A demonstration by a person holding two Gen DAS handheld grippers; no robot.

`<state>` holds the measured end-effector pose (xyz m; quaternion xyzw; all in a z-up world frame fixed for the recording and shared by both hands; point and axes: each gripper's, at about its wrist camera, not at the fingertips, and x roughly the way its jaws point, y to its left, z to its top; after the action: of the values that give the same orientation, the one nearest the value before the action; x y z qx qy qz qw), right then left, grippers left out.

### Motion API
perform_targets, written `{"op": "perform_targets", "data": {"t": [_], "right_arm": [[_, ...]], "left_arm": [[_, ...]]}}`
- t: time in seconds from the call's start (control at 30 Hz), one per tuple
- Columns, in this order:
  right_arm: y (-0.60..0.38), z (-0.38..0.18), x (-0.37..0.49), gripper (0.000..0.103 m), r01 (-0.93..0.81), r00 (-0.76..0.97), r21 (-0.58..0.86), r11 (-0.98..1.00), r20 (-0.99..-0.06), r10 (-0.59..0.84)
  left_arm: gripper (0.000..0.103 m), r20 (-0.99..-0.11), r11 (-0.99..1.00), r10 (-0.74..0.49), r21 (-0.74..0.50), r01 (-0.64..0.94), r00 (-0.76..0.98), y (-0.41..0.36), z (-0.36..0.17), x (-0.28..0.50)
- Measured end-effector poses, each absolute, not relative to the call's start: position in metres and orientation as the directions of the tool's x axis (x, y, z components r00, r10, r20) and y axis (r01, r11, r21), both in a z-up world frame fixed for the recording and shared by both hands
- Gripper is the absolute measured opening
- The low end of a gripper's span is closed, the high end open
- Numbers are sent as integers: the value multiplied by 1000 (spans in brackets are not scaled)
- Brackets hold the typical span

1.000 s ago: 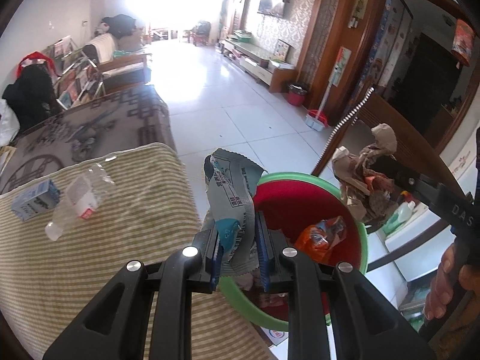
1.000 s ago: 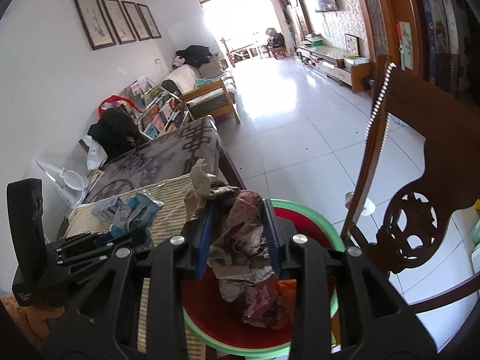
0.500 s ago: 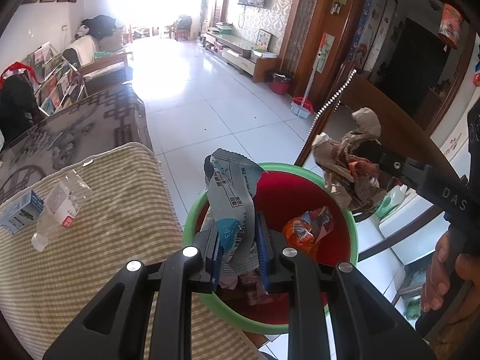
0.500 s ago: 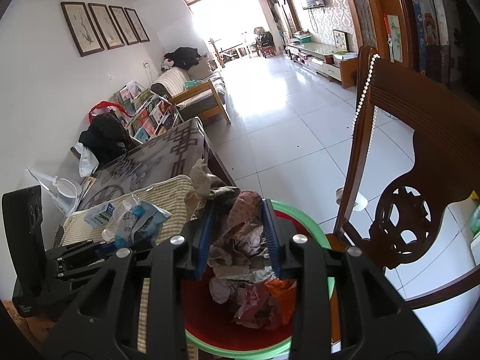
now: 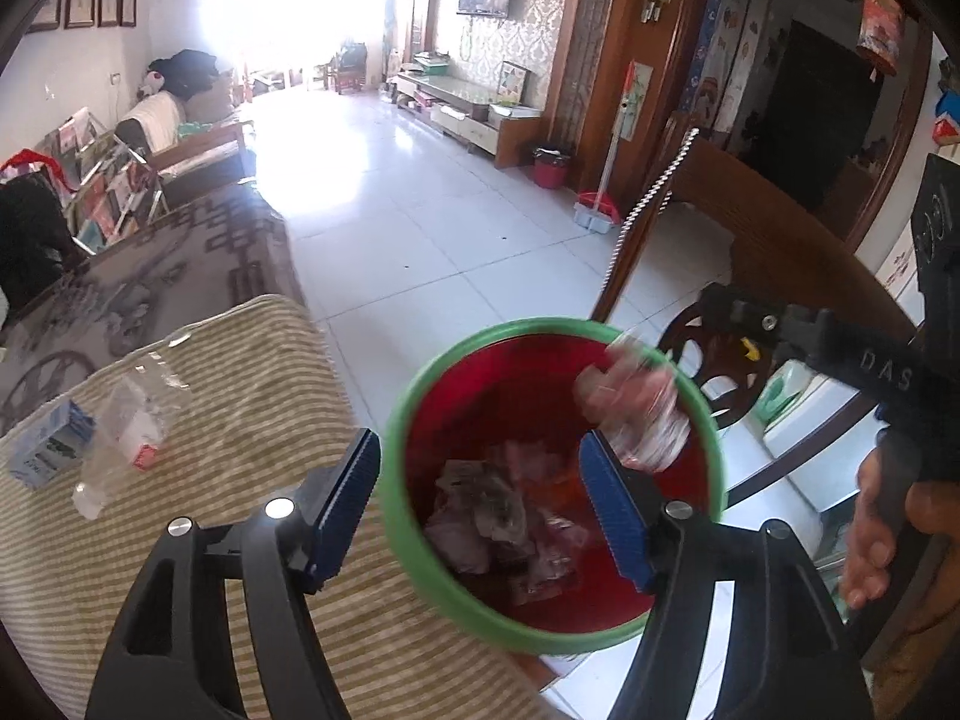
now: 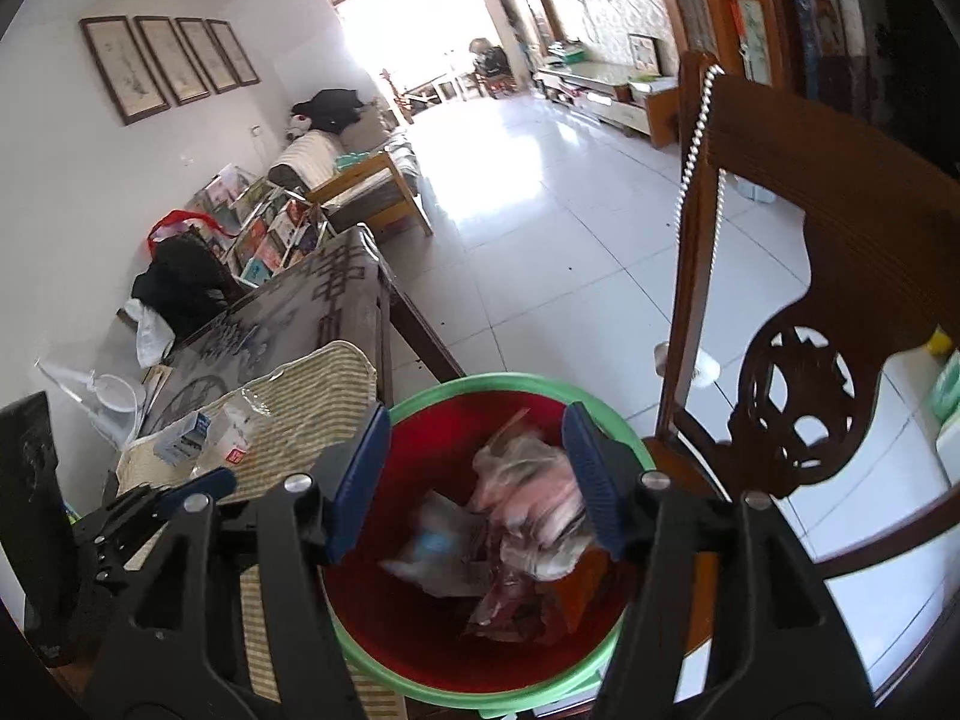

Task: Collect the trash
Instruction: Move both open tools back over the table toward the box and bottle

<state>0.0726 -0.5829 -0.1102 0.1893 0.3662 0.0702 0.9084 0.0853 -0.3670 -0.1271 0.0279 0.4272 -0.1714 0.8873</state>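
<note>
A red bin with a green rim [image 5: 414,396] [image 6: 456,387] stands beside the striped table. My left gripper [image 5: 483,507] is open and empty over the bin. A grey wrapper [image 5: 480,498] lies inside among other trash. My right gripper [image 6: 474,480] is open over the bin. A blurred wad of crumpled paper [image 5: 636,414] [image 6: 534,498] is in mid-fall into it. A clear plastic bottle [image 5: 129,426] [image 6: 231,429] and a small blue-white carton [image 5: 51,450] [image 6: 183,438] lie on the striped cloth.
A carved wooden chair [image 5: 774,264] [image 6: 804,324] stands right of the bin. The striped table [image 5: 228,396] adjoins a patterned table [image 5: 150,282]. White tiled floor [image 5: 420,228] stretches ahead. A person's hand [image 5: 882,522] grips the right gripper's handle.
Both grippers have opened. The grey wrapper dropped from the left one into the bin, and the crumpled paper left the right one and is falling.
</note>
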Motion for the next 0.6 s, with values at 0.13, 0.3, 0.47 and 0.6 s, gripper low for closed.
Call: {"op": "perform_targets", "data": {"t": [0.13,0.3,0.47,0.6], "right_arm": [[-562,-110,74,60,4,716,394,919,-643,272],[-517,-116,81,60,-29,690,399,916,-655,307],[-453,-128,82,60,-51,648,417,907,-678,348],[-401,-139,82,65,-55,603,442,895,-700,383]], "left_arm": [[69,-778,958,-238,-91,271,581,-331,-132,85],[75,-775,982,-113,8,189,622,-250,-134,90],[87,-768,944,22,227,240,640,-162,-135,115],[88,-792,829,136,420,369,595,-94,-157,152]]}}
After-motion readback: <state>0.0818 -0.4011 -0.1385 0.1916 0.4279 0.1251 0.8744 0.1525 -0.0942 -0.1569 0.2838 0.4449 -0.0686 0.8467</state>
